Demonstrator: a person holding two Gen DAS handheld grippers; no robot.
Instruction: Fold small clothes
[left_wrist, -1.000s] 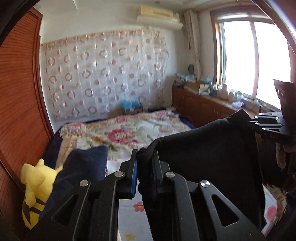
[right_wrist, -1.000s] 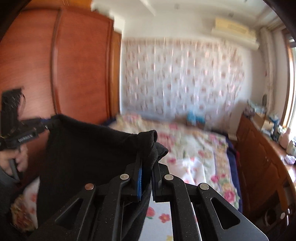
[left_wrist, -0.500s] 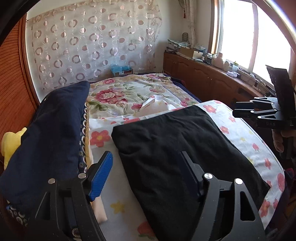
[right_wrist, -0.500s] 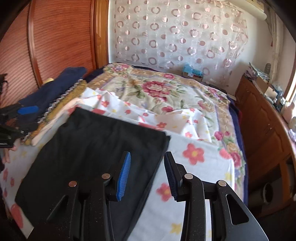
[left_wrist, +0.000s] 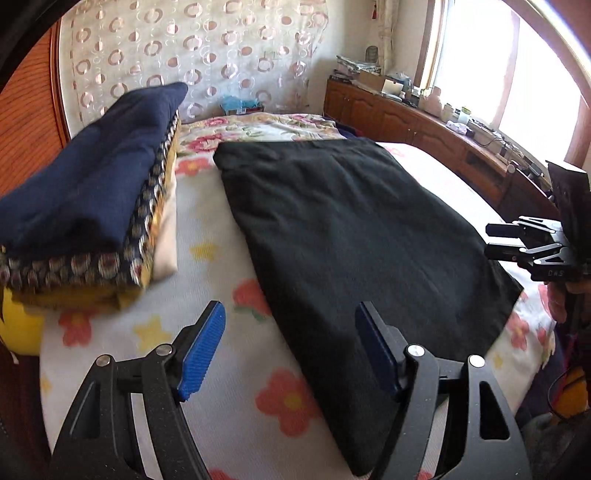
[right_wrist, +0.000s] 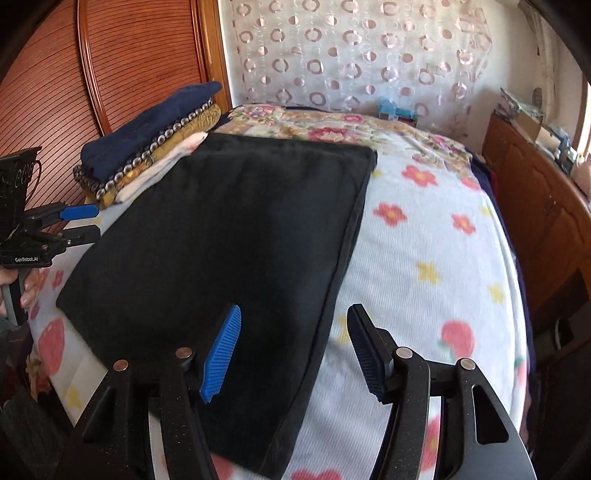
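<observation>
The black garment (left_wrist: 354, 236) lies flat on the flowered bed sheet (right_wrist: 436, 258), just beside the stack of folded clothes (left_wrist: 85, 199). The left hand-held gripper (left_wrist: 290, 347) and the right hand-held gripper (right_wrist: 293, 347) both hover wide apart and empty over the garment's near corners. The spreading step looks finished; next, a fold likely calls for pinching those near corners and carrying them across.
</observation>
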